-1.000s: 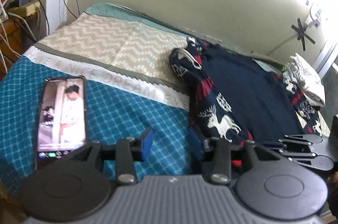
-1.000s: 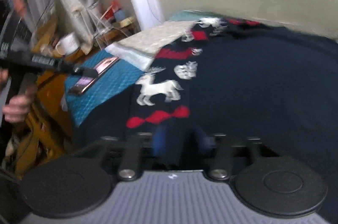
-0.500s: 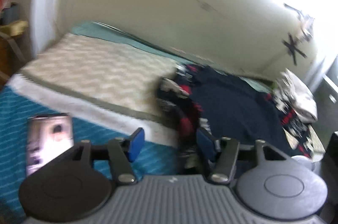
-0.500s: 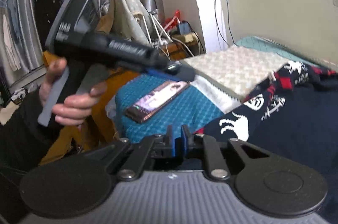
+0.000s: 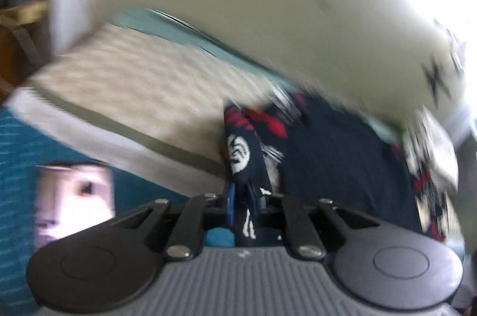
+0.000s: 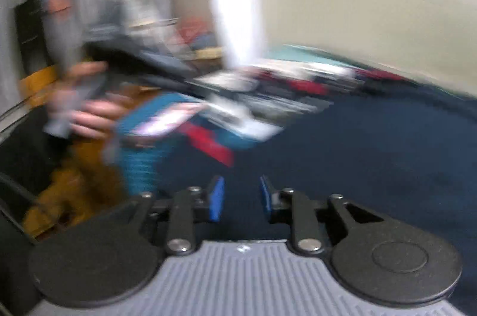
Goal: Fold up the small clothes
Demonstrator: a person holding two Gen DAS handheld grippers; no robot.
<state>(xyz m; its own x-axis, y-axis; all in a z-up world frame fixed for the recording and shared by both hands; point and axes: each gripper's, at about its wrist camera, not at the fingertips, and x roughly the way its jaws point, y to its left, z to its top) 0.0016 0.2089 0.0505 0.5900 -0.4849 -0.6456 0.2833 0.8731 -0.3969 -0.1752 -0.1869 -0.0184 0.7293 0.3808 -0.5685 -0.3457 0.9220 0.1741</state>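
A navy sweater (image 5: 334, 155) with red and white reindeer-patterned sleeves lies on the bed. My left gripper (image 5: 243, 207) is shut on the patterned sleeve (image 5: 243, 155), which rises from between the blue pads. In the right wrist view the sweater's navy body (image 6: 372, 143) fills the right side. My right gripper (image 6: 240, 198) is open and empty just above that cloth. Both views are motion-blurred.
A lit phone (image 5: 74, 196) lies on the teal bedspread (image 5: 18, 143) at the left. A beige zigzag cloth (image 5: 134, 80) covers the bed's far part by the wall. A white garment (image 5: 438, 149) sits at the right. The left hand and its gripper (image 6: 98, 107) show in the right wrist view.
My left gripper has closed on the patterned sleeve and lifted it. My right gripper, shut half a second ago, has opened and moved over the sweater's body.
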